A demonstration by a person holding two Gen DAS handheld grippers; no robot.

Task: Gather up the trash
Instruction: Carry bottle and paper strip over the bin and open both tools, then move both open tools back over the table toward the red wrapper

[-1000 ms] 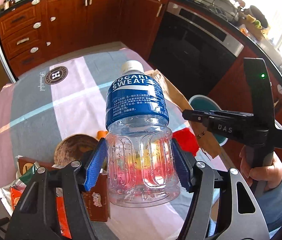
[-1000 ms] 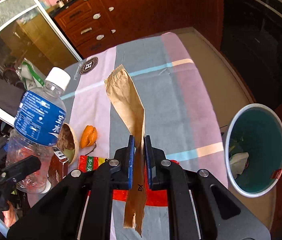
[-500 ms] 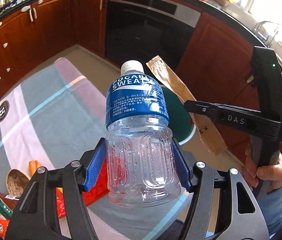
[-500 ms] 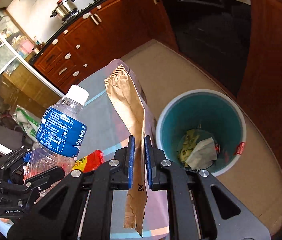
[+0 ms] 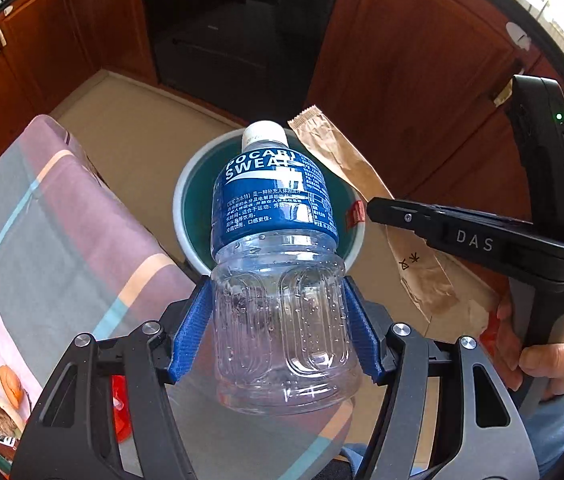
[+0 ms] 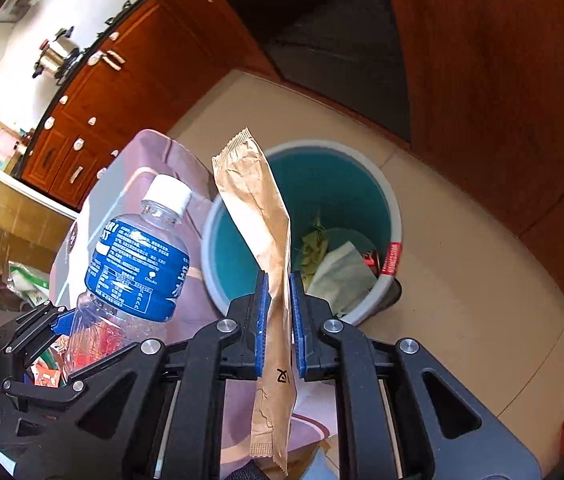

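Left gripper [image 5: 278, 328] clamps empty bottle [image 5: 278, 264], right gripper [image 6: 280, 320] pinches paper sleeve [image 6: 270, 264], both held near the bin [image 6: 392, 216] mouth; risk: sleeve flutters past the rim, bottle bounces out; table edge [image 5: 130, 204] crowds left, open floor right.

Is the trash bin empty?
No, the bin already holds crumpled paper and some green scraps at its bottom.
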